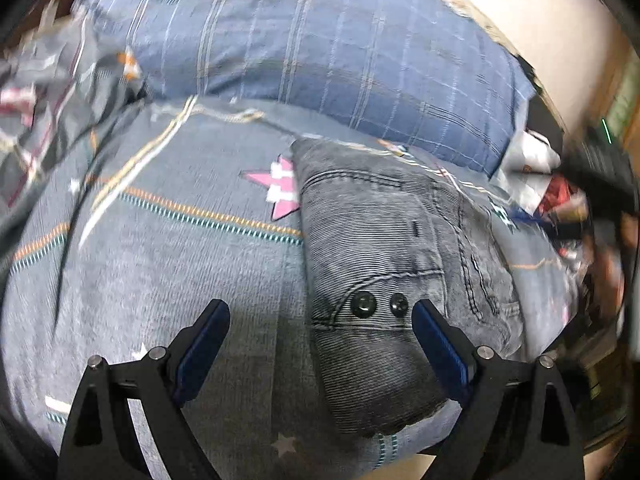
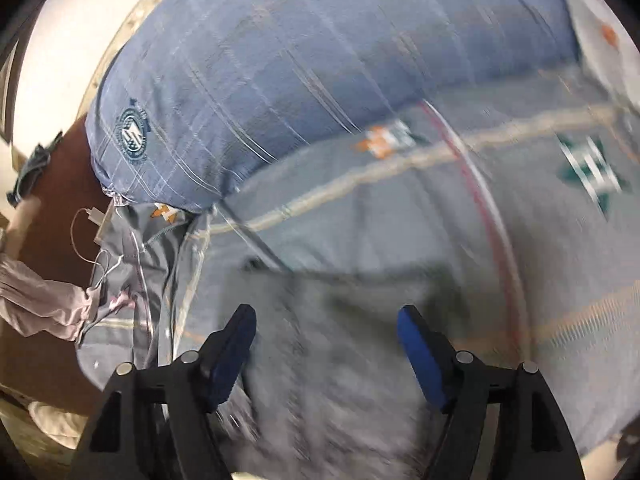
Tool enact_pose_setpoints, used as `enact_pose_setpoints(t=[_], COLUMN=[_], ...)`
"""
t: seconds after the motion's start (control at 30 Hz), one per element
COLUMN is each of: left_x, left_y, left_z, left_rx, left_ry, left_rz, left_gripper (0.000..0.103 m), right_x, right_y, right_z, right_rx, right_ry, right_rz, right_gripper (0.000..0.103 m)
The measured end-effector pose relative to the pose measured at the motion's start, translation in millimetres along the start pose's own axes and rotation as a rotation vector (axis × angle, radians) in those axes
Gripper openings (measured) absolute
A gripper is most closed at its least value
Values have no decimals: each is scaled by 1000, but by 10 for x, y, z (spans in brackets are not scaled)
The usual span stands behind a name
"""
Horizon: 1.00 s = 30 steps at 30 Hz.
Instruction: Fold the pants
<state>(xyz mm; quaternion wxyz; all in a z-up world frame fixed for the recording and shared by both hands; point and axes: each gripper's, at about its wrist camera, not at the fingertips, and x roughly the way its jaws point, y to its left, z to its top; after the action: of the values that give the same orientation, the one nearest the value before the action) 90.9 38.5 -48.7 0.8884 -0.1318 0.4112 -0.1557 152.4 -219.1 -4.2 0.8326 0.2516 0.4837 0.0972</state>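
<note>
Folded grey denim pants lie on the patterned grey bedsheet, waistband with two dark buttons towards me. My left gripper hangs open just above the waistband's near end; its right finger is over the denim and its left finger over bare sheet. In the right wrist view the picture is blurred: my right gripper stands open above a grey stretch of the pants, nothing pinched between its blue pads.
A blue checked pillow lies across the bed beyond the pants, also the pillow. A crumpled patterned cloth sits far left. Clutter of bags crowds the right edge. A white charger cable lies at the bed's left side.
</note>
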Motion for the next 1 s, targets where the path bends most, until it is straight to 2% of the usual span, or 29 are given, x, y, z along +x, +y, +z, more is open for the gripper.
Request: enact_pose_setpoints(t=[0.1,0.17,0.23,0.47,0.63,0.83,1.0], left_x=[47,77,105,99,130,142,101], left_y=[111,123,71,-120,-196,-253,-265], left_z=[78,135,170,257,266,249,279], left_rx=[-119,-152,-129,-18,36,64,61], left_ry=[53,68,73,44,58,68,70], left_rz=[-30,-18,23,181,236,248,241], left_gripper=[92,92,92,92,92,92,92], right_x=[35,121,212,400,392,391,365], right_y=[-403,-562,-632,-734,-760,-658,-642], right_z=[-206,-306,-361,-470,-485,-497,-504], right_rx=[62,86,92,88,98,42,46], right_ry=[34,46,56,28,7,0,-15], right_rz=[63,124,206,320,332,292,280], right_gripper=[77,76,76,77,77,77,77])
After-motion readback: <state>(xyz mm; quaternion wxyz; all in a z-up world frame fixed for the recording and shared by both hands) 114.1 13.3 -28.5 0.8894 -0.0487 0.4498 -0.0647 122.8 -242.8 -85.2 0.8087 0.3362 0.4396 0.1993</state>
